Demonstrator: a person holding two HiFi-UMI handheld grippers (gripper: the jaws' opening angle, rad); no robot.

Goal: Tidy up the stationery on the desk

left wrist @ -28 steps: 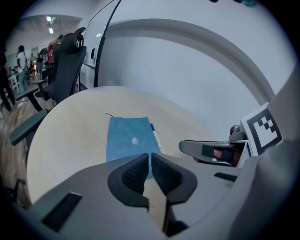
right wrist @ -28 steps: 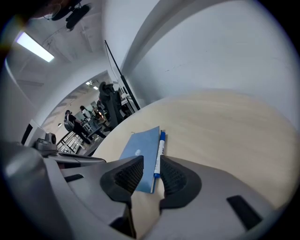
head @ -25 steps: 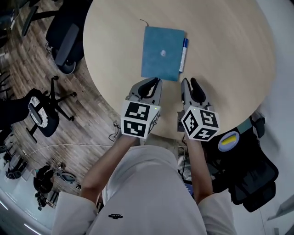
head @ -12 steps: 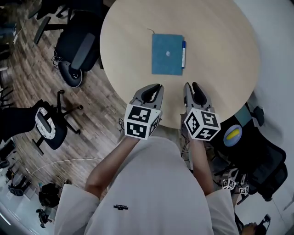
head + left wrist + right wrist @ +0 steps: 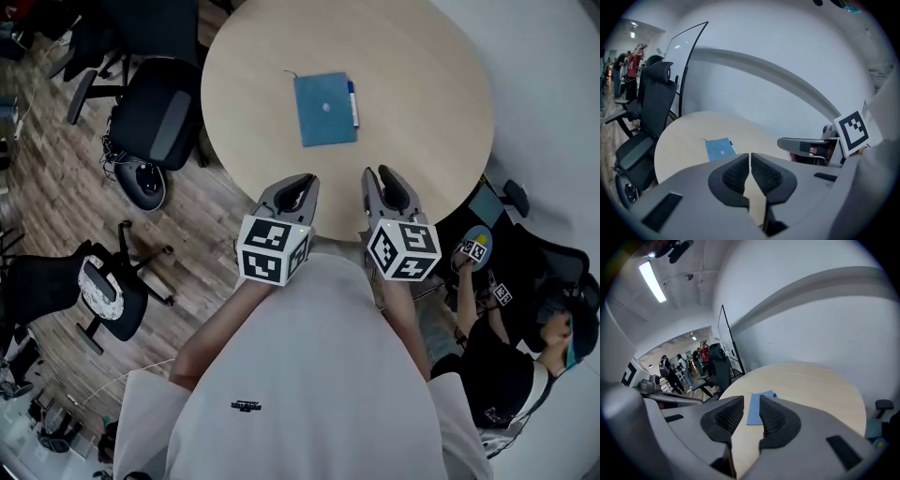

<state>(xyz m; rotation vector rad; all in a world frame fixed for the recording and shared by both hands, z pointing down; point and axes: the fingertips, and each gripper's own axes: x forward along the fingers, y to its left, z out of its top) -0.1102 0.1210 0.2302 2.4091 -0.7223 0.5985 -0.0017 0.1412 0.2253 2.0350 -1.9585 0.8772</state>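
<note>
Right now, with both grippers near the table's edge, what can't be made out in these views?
- Head view: pale mark on the notebook cover, too small to read.
- Head view: pen, too small to tell whether capped.
- Right gripper view: its jaw pad hides most of the pen.
- Head view: the left gripper and right gripper cover parts of the table's near rim.

Blue notebook (image 5: pixel 325 109) is lying flat and closed on the round desk (image 5: pixel 422 112) ahead of me. White pen (image 5: pixel 352 102) with a blue cap is lying alongside its right edge.
</note>
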